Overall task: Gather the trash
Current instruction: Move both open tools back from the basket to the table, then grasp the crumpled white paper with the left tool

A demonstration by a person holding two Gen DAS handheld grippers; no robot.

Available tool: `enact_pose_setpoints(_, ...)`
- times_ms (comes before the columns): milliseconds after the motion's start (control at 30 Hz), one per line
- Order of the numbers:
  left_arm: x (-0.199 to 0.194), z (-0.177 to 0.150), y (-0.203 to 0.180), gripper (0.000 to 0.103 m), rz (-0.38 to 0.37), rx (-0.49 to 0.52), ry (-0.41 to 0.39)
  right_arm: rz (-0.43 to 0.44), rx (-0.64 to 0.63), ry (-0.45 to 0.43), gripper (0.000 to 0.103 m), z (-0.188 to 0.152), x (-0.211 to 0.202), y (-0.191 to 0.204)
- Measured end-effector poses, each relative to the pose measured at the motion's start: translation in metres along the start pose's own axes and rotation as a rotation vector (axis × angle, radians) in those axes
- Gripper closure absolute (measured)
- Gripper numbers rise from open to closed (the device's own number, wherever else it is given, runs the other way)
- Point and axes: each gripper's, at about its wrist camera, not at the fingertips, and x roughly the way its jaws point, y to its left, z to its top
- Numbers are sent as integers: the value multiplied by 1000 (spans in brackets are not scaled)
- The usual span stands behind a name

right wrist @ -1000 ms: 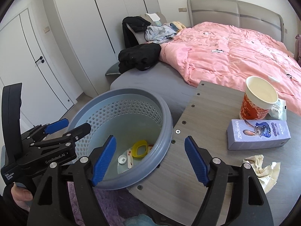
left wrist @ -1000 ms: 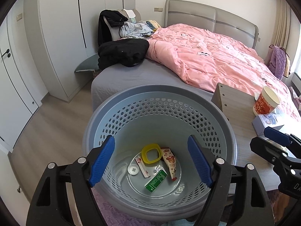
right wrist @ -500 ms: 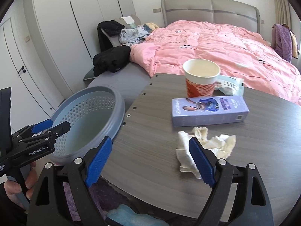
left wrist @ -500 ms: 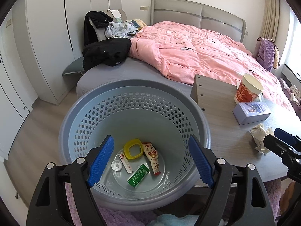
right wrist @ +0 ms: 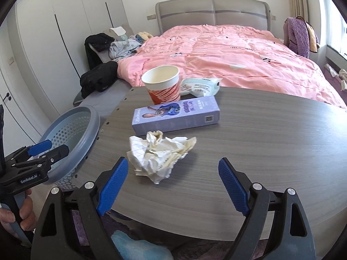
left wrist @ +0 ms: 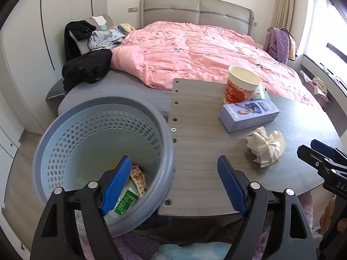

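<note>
While its ribbed blue pads stand wide apart with nothing between them, the right gripper [right wrist: 171,184] hangs over the grey wood-grain round table [right wrist: 260,143], its jaws having just been opening; the crumpled cream-white paper wad [right wrist: 159,156] lies on the tabletop just ahead of the tips, nearer the left pad and touching neither. Behind the wad lies a long lilac cardboard box printed with a cartoon rabbit [right wrist: 175,116], flat on its side, and behind that stands an upright red-and-white paper cup [right wrist: 162,84], open-mouthed, with a pale crinkled plastic packet [right wrist: 200,85] just beside it. Nothing stands between the pads and the wad.

The left gripper [left wrist: 173,186] is likewise spread and empty, one pad over the round grey-blue perforated plastic basket [left wrist: 65,134], the other over the table's edge. The basket sits against the table's straight side, and small wrappers and a green carton [left wrist: 126,201] lie at its bottom, partly hidden by the pad. A bed with a rumpled pink quilt [left wrist: 195,54] lies beyond, dark clothes [left wrist: 86,67] heaped at its corner
</note>
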Motion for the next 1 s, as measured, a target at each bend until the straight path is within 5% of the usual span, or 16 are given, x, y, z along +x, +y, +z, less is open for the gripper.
enact_pose_setpoints(600,35,3,-131,25,-136,200,126,-5,215,-96,7,-22,-33,-108)
enact_pose_setpoints(1000,67,10,-160,25,-106,219,161,21,293,-95,7,-33,-28,-135)
